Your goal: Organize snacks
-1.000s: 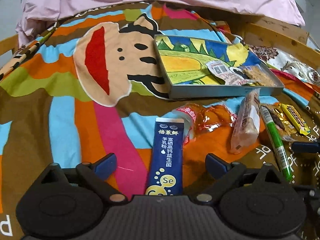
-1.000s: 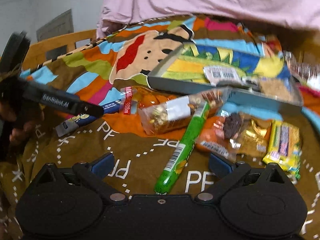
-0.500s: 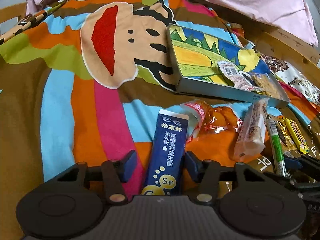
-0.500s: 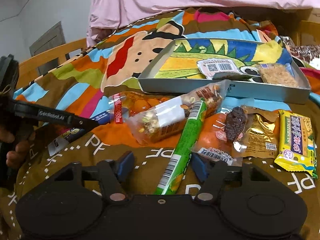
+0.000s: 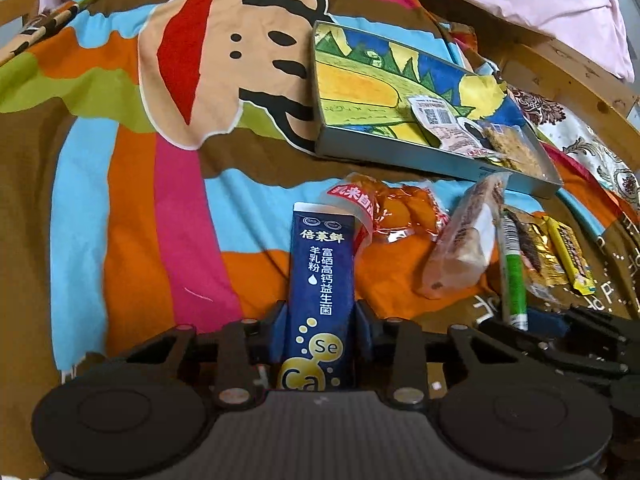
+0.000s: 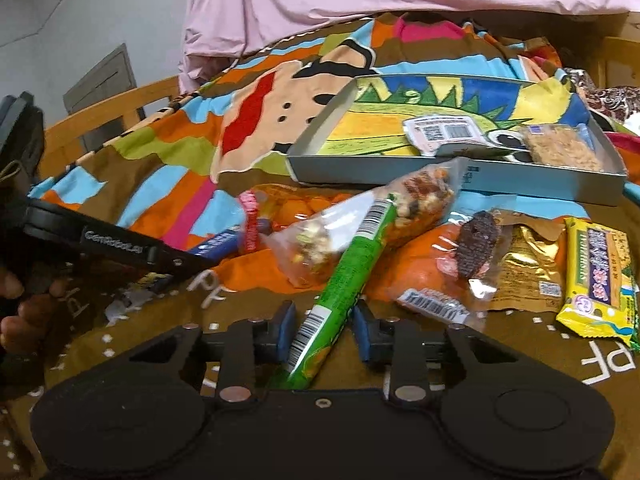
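Observation:
A dark blue milk-powder sachet (image 5: 322, 264) lies on the bright cartoon blanket, and my left gripper (image 5: 321, 320) is closing with both pads pressed against its sides. A green snack stick (image 6: 352, 264) lies slanted across the brown cloth; my right gripper (image 6: 324, 330) is closing around its near end, with a thin gap still showing beside the pads. The same green stick (image 5: 513, 276) appears at the right of the left wrist view. Behind the snacks sits the grey tray (image 6: 520, 184) with a painted floor.
Loose snacks lie between the grippers and the tray: an orange packet (image 5: 400, 212), a nut bag (image 6: 360, 224), a gold packet (image 6: 524, 272), a yellow bar (image 6: 596, 280). The tray holds a white labelled packet (image 6: 444, 134) and a crispy bar (image 6: 564, 148). Pink bedding (image 6: 360, 0) lies behind.
Both grippers have gone from wide open to nearly closed, the left onto the blue sachet, the right around the green stick. The left gripper has rolled a little.

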Action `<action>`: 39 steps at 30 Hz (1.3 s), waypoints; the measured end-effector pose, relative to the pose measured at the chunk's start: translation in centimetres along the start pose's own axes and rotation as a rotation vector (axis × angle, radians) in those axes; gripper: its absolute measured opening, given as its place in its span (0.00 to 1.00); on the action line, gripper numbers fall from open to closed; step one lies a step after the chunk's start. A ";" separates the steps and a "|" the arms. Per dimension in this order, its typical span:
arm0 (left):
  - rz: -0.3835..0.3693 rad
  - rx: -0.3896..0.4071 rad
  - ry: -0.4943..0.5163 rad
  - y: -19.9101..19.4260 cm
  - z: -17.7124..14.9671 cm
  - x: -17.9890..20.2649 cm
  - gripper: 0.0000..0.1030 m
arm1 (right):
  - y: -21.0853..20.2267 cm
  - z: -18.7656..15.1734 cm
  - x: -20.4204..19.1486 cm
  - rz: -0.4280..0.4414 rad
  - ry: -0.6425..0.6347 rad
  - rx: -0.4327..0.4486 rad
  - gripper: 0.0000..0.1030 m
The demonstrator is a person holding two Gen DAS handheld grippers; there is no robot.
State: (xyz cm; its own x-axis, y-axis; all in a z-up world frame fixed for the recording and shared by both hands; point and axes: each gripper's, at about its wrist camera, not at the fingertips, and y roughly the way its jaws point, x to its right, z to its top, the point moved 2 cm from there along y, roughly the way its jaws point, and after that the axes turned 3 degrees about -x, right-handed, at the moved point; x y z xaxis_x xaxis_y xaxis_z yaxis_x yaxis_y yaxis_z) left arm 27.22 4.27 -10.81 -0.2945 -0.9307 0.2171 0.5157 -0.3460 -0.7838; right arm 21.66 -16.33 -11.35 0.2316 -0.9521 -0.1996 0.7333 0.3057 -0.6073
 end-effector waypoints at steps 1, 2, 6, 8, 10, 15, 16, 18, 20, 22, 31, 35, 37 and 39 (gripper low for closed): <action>-0.009 -0.007 -0.002 0.0 0.0 0.1 0.38 | -0.1 0.0 -0.2 0.015 -0.005 -0.005 0.29; -0.019 -0.014 -0.006 -0.1 0.1 0.1 0.38 | -0.1 0.0 -0.5 0.023 -0.015 -0.010 0.28; -0.029 -0.021 -0.022 0.4 0.0 -0.1 0.39 | 0.3 0.0 -0.6 0.022 -0.025 -0.018 0.31; -0.041 -0.017 -0.055 0.7 0.1 -0.6 0.41 | 0.6 0.1 -0.2 0.031 0.003 -0.020 0.31; -0.042 -0.019 -0.073 1.1 0.2 -0.8 0.41 | 0.9 0.1 0.1 0.042 0.024 -0.025 0.34; -0.019 -0.013 -0.057 1.4 0.3 -0.4 0.41 | 1.2 0.2 0.1 0.044 0.035 -0.027 0.36; -0.013 -0.012 -0.051 1.3 0.2 -0.3 0.40 | 1.2 0.2 0.0 0.034 0.028 -0.026 0.33; 0.006 -0.013 -0.043 1.1 0.1 -0.1 0.37 | 1.1 0.2 -0.4 0.011 0.008 -0.026 0.29; 0.018 -0.019 -0.053 0.8 0.0 0.1 0.36 | 1.0 0.2 -0.7 -0.003 -0.012 -0.027 0.28; 0.022 -0.024 -0.078 0.3 -0.1 0.2 0.35 | 0.8 0.1 -1.3 -0.027 -0.048 -0.029 0.27; 0.001 -0.013 -0.218 -2.4 -1.3 1.1 0.33 | -0.8 -0.8 -4.2 -0.133 -0.264 -0.013 0.20; -0.010 0.017 -0.262 -3.7 -1.9 2.0 0.33 | -1.8 -1.0 -4.9 -0.172 -0.342 0.023 0.19; -0.019 0.035 -0.288 -4.4 -2.4 2.3 0.33 | -2.4 -1.0 -5.2 -0.184 -0.370 0.049 0.19; -0.028 0.051 -0.317 -5.1 -2.9 2.6 0.33 | -3.0 -0.8 -5.3 -0.185 -0.381 0.064 0.19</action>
State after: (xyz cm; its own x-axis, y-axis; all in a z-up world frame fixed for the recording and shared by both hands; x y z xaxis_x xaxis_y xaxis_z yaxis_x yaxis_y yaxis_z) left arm 21.47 3.95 -7.98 -0.0485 -0.9085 0.4150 0.5529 -0.3705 -0.7464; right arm 17.73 -12.24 -9.08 0.3029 -0.9287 0.2138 0.8203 0.1399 -0.5546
